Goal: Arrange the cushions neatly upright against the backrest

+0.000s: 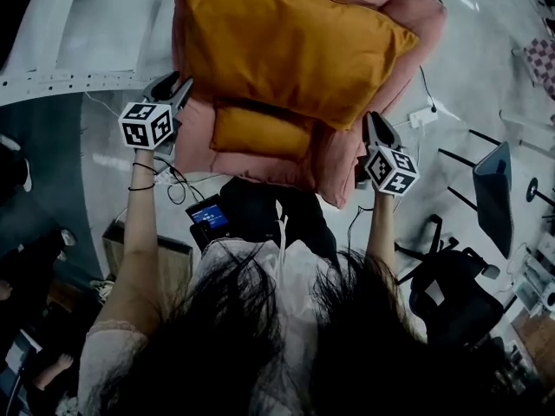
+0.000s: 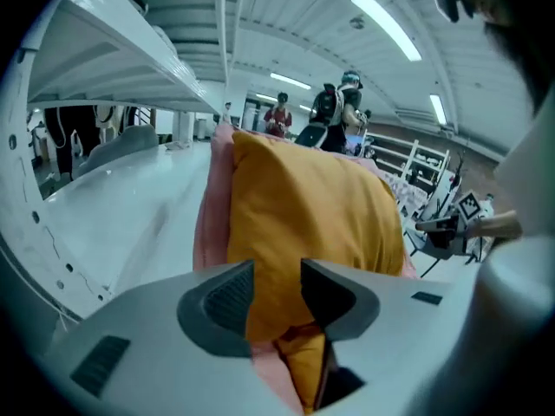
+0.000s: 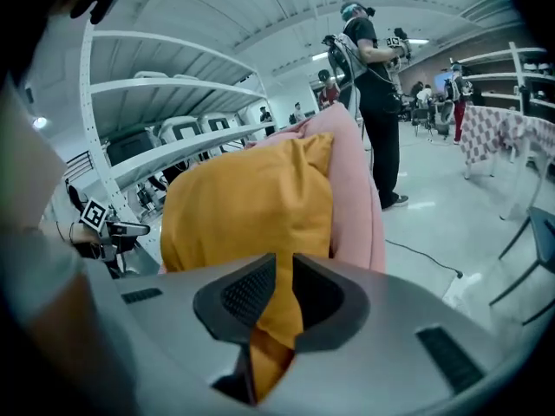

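Observation:
A large orange cushion (image 1: 286,42) leans on a pink padded seat (image 1: 408,24), with a smaller orange cushion (image 1: 260,130) lying below it. My left gripper (image 1: 178,85) is at the large cushion's left edge. In the left gripper view its jaws (image 2: 277,276) stand apart, with the orange cushion (image 2: 312,206) bulging between them but not pinched. My right gripper (image 1: 375,121) is at the cushion's lower right corner. The right gripper view shows it (image 3: 284,271) shut on a thin fold of the orange cushion (image 3: 251,206). Pink upholstery (image 3: 355,180) rises behind.
White shelving (image 3: 173,85) runs along the left side. A person (image 3: 373,76) stands beyond the seat, with more people (image 2: 334,111) farther off. A dark office chair (image 1: 442,284), a screen on a stand (image 1: 494,189) and a floor cable (image 1: 425,115) lie to the right.

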`<state>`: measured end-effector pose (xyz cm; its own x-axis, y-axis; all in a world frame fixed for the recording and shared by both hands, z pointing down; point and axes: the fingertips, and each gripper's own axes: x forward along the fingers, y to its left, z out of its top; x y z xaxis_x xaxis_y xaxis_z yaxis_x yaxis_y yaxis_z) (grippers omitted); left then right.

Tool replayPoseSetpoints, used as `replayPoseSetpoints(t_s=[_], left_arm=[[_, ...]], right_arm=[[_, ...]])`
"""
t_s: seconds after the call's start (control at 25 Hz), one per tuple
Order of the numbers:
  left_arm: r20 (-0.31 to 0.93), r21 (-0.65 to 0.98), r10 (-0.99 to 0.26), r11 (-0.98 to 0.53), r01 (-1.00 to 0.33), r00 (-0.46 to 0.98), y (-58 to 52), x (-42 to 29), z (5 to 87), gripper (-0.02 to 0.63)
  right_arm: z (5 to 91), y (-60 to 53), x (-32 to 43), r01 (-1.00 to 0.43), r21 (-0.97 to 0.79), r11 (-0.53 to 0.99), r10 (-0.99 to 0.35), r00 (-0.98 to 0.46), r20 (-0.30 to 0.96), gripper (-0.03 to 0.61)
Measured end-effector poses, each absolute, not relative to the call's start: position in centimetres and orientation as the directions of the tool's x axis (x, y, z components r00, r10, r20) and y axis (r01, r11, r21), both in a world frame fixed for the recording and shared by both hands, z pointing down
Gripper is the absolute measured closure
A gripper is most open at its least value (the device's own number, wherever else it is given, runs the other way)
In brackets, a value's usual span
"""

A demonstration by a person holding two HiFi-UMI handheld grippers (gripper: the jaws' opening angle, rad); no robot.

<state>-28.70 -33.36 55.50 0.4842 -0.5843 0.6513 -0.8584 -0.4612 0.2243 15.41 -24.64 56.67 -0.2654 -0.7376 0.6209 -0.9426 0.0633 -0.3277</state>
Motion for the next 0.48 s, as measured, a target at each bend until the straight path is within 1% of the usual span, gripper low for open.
replayPoseSetpoints(t_s=[0.08, 0.16, 0.2, 0.28, 0.32, 0.4, 0.48], left_arm=[[0.701, 0.193, -0.536, -0.494, -0.848, 0.471, -30.1, -27.2, 57.6, 0.442], [0.742, 0.174, -0.487, -0.524, -0.834, 0.461, -27.4, -26.1, 59.9, 0.405], [0.760, 0.166, -0.466, -0.535, -0.829, 0.453, -26.7, -26.0, 61.0, 0.383], [0.797, 0.141, -0.433, -0.544, -0.827, 0.421, -26.4, -26.6, 62.9, 0.367], [0.814, 0.124, -0.421, -0.547, -0.828, 0.400, -26.5, -27.2, 63.7, 0.359], [0.847, 0.087, -0.395, -0.556, -0.826, 0.355, -26.5, -28.4, 65.2, 0.348], [0.880, 0.054, -0.359, -0.575, -0.816, 0.311, -26.2, -29.6, 66.8, 0.347]], right_arm=[[58.4, -21.1, 15.8, -0.940, -0.336, 0.061, -0.716, -0.276, 0.641, 0.532], [60.1, -18.3, 15.9, -0.940, -0.332, 0.070, -0.696, -0.285, 0.659, 0.532], [60.8, -17.6, 15.8, -0.942, -0.325, 0.079, -0.686, -0.288, 0.668, 0.531], [61.9, -17.3, 15.2, -0.945, -0.311, 0.103, -0.666, -0.297, 0.684, 0.526], [62.5, -17.4, 14.8, -0.944, -0.308, 0.115, -0.656, -0.305, 0.690, 0.508], [63.7, -17.6, 14.1, -0.941, -0.310, 0.136, -0.638, -0.323, 0.700, 0.408], [65.0, -17.7, 13.4, -0.943, -0.292, 0.159, -0.619, -0.325, 0.715, 0.405]])
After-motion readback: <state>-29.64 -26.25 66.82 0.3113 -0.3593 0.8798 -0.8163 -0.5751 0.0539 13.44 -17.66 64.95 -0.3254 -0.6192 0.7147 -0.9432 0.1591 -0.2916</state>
